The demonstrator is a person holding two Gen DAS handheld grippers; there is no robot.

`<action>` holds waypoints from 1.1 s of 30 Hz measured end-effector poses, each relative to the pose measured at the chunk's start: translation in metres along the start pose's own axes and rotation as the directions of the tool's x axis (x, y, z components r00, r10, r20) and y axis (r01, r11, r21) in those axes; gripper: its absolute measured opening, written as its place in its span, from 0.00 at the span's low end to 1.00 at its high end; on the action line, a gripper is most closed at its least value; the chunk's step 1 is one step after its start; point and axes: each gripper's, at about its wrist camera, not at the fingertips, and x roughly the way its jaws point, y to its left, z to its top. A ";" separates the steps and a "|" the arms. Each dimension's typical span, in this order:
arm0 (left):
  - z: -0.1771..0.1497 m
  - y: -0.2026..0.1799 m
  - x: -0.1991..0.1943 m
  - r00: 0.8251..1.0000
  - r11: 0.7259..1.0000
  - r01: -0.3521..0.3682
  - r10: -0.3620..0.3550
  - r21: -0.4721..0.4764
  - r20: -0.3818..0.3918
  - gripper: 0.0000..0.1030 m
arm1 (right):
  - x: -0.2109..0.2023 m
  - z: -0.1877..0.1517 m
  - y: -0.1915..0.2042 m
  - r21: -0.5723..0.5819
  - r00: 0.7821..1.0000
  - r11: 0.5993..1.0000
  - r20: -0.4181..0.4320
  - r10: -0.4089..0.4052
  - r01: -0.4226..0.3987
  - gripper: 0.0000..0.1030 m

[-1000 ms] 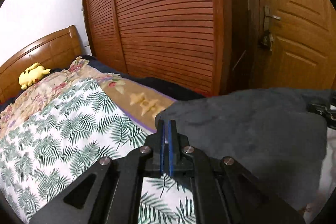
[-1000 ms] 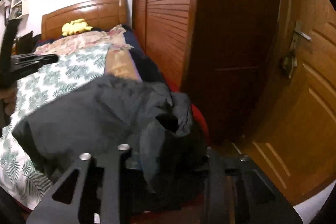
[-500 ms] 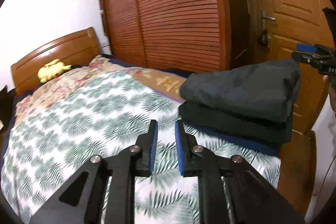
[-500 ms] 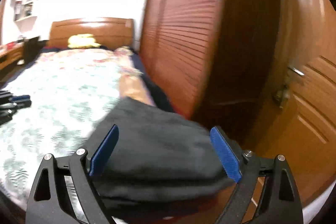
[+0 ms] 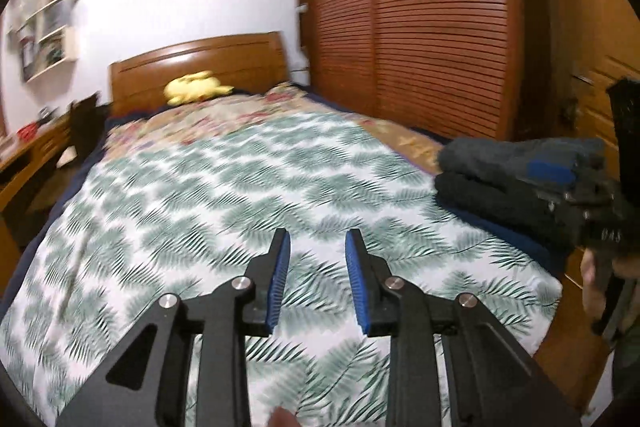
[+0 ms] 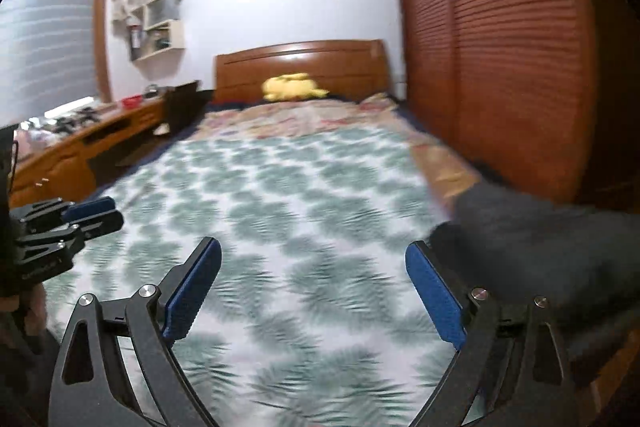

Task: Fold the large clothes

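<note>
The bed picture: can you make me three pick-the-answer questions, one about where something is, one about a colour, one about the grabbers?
1. Where is the stack of folded dark clothes?
A. by the headboard
B. at the bed's foot corner, wardrobe side
C. on the desk

2. What colour is the plush toy?
A. yellow
B. red
C. blue

3. How are the left gripper and right gripper?
A. both clamped on cloth
B. one holds the toy
C. both open, empty

Answers:
1 B: it sits near the slatted wardrobe, far from the headboard.
2 A: it is plainly yellow.
3 C: only leaf-print bedspread shows between the pads, after both jaws have just been opening.
</note>
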 end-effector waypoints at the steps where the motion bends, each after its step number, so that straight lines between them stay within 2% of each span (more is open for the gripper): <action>1: -0.006 0.008 -0.002 1.000 1.000 -0.023 0.023 -0.014 -0.006 0.27 | 0.004 -0.003 0.009 -0.002 1.000 1.000 -0.001 0.016 -0.016 0.92; 4: -0.027 0.030 -0.010 0.994 0.992 -0.113 0.113 -0.049 -0.004 0.27 | 0.014 -0.010 0.043 -0.014 0.998 0.998 -0.007 0.056 -0.056 0.92; 12: -0.066 0.072 -0.026 0.974 0.966 -0.228 0.228 -0.125 -0.018 0.27 | 0.033 -0.033 0.097 -0.039 0.993 0.992 -0.021 0.116 -0.116 0.92; 18: -0.081 0.087 -0.040 0.965 0.951 -0.264 0.262 -0.161 -0.030 0.27 | 0.036 -0.045 0.119 -0.061 0.994 0.992 -0.021 0.108 -0.109 0.92; 24: -0.090 0.091 -0.046 0.953 0.942 -0.304 0.303 -0.143 -0.026 0.28 | 0.038 -0.051 0.129 -0.065 0.994 0.992 -0.030 0.108 -0.110 0.92; 33: -0.092 0.090 -0.051 0.956 0.945 -0.291 0.292 -0.147 -0.021 0.28 | 0.039 -0.054 0.135 -0.060 0.994 0.992 -0.032 0.108 -0.110 0.92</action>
